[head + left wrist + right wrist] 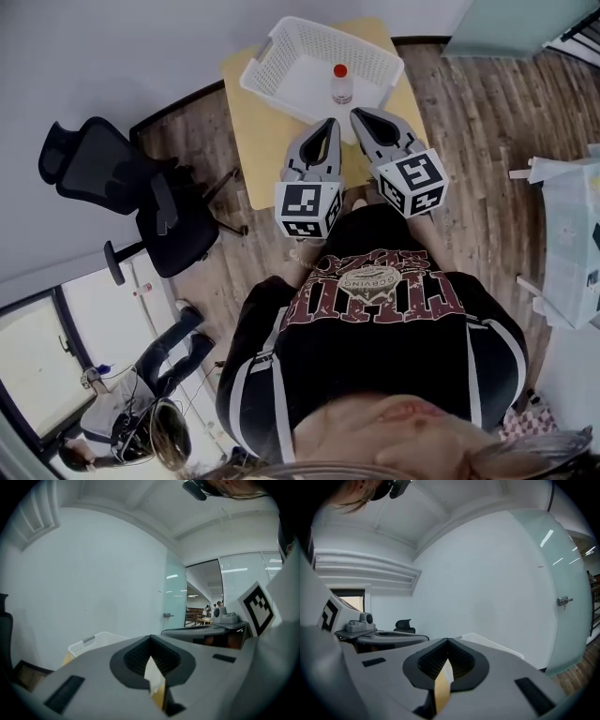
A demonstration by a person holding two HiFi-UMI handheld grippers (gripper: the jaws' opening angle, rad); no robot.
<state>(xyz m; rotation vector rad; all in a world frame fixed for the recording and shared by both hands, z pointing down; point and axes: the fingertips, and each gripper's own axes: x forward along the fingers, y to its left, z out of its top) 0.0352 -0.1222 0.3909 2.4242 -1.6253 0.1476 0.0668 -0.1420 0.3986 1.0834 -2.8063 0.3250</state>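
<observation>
Small red-capped bottle (341, 84) upright inside the white lattice basket (281, 42), toward its near right side, at the far end of the yellow counter (258, 150). Nothing gripped yet: left claw (330, 123) and right claw (357, 114) both closed tip to tip and empty, side by side near the basket's near rim. Black office chair (122, 187) well apart on the left.

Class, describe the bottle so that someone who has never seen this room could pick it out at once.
Find the small yellow table by the white wall, where a white lattice basket sits. A small clear bottle stands upright inside the basket, the only thing in it, marked by its red cap.
</observation>
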